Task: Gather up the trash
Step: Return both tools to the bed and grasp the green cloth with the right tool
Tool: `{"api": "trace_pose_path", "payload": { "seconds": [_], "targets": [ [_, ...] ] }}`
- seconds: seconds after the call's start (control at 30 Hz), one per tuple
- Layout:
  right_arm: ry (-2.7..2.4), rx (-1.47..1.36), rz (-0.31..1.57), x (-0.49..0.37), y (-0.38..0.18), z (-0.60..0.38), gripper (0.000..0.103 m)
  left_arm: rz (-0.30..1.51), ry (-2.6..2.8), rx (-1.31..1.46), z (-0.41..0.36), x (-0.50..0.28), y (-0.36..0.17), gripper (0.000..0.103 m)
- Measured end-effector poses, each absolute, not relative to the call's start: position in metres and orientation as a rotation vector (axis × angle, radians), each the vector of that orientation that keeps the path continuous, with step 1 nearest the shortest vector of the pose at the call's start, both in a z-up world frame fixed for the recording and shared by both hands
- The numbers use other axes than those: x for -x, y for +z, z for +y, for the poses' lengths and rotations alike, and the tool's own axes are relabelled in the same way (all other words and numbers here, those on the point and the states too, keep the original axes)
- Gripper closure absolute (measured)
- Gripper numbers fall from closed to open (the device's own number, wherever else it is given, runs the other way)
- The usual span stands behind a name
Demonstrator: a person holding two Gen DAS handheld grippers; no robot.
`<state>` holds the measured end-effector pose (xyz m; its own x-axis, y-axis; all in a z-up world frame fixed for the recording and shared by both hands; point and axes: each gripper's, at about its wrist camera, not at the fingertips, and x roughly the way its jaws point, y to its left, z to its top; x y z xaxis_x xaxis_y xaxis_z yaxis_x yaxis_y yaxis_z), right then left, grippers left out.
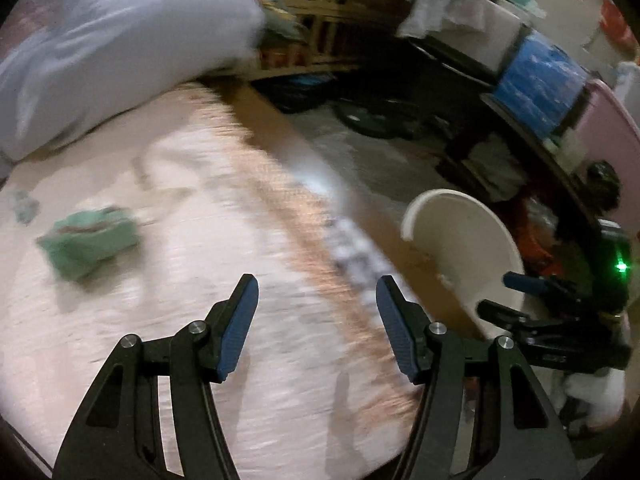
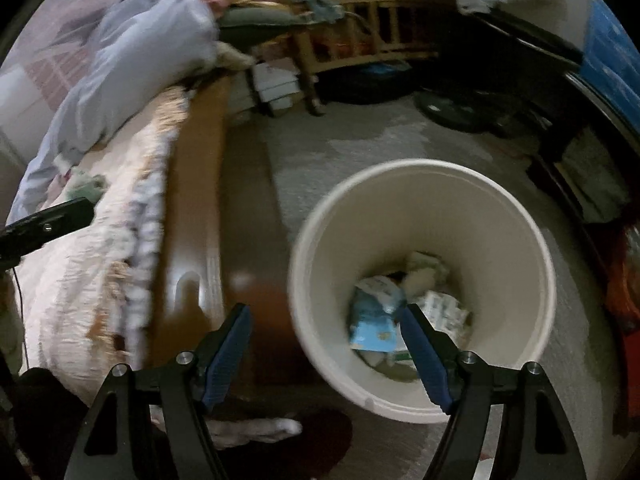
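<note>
Beside bed (image 2: 80, 280), right gripper (image 2: 326, 344) angled down over bin (image 2: 520, 240), agape, empty.

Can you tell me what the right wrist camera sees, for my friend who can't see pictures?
The open, empty right gripper hangs over a white bin on the floor with crumpled trash inside. A bed is at the left.

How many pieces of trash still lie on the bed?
2 that I can see: a crumpled green piece in the middle of the bed cover, and a smaller greyish scrap near its left edge. The pillow may hide more.
</note>
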<state>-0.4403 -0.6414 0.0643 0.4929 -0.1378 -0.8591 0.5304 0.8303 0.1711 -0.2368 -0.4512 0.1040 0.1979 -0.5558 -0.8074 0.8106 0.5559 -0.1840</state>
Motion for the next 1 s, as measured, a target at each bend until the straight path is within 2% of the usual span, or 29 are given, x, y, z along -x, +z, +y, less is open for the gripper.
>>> {"api": "trace_pose_path", "payload": {
  "seconds": [0.5, 0.83, 1.0],
  "targets": [
    [-0.14, -0.281, 0.971, 0.306, 0.093, -0.544, 0.029, 0.95, -0.674, -0.214, -0.315, 0.136, 0.092, 0.043],
    [0.096, -0.108, 1.012, 0.2, 0.085, -0.466, 0.029, 0.98, -0.562, -0.197, -0.266, 0.094, 0.077, 0.043],
    [0.167, -0.001, 0.973, 0.149, 0.092, -0.441, 0.028, 1.025, -0.53, -0.139, -0.244, 0.063, 0.065, 0.043]
  ]
}}
